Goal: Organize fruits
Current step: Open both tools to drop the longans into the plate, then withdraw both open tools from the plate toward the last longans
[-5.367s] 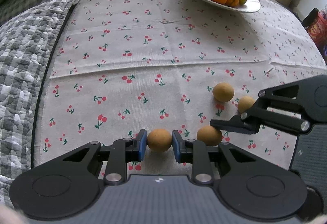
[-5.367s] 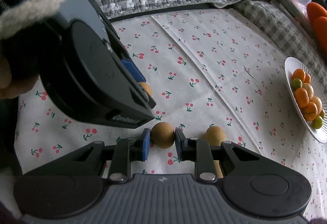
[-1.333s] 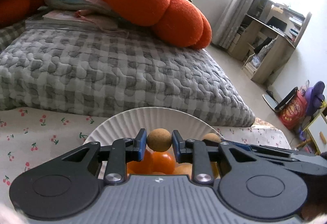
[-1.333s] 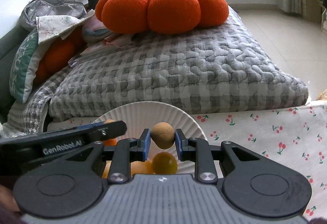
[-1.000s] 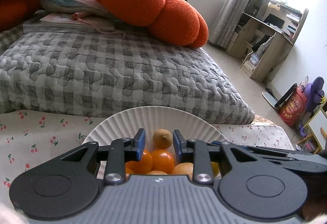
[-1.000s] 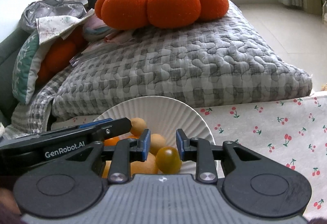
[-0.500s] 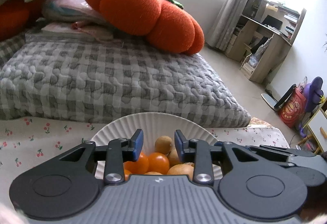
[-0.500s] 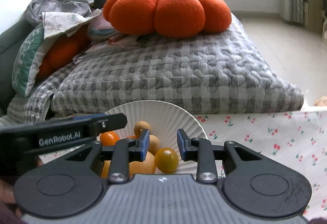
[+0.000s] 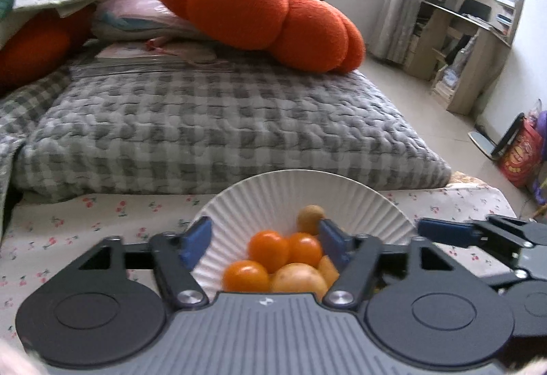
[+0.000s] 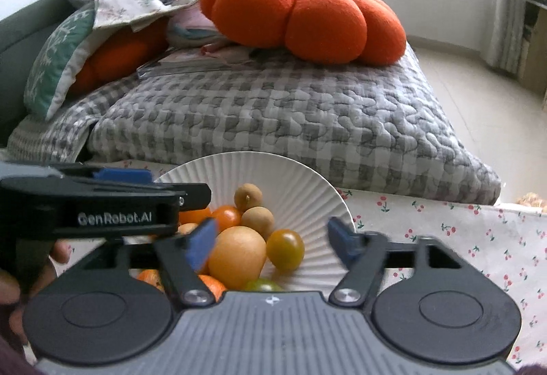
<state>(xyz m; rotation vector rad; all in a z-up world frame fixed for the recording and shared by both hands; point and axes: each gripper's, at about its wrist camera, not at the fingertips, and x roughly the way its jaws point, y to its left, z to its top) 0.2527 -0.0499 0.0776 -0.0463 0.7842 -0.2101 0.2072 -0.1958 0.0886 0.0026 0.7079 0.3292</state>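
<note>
A white ribbed plate (image 9: 307,190) (image 10: 290,180) holds several fruits: orange ones (image 9: 268,246), a large yellow-orange one (image 10: 237,251), a yellow-green one (image 10: 285,248) and two tan round ones (image 10: 248,198) (image 10: 258,221); one tan fruit shows in the left wrist view (image 9: 309,217). My left gripper (image 9: 263,243) is open and empty just above the near side of the plate. My right gripper (image 10: 271,241) is open and empty over the same plate. Each gripper shows in the other's view, the right one at the right edge (image 9: 478,234), the left one at the left (image 10: 102,207).
The plate sits on a white cherry-print cloth (image 10: 461,238). Behind it lies a grey checked quilt (image 9: 212,128) with an orange pumpkin cushion (image 9: 259,15) and piled pillows and papers. A floor, shelves and a red bag (image 9: 519,152) are at the right.
Both grippers carried a tan fruit to the plate and let it go there. Since then both sets of jaws have opened much wider and pulled back a little.
</note>
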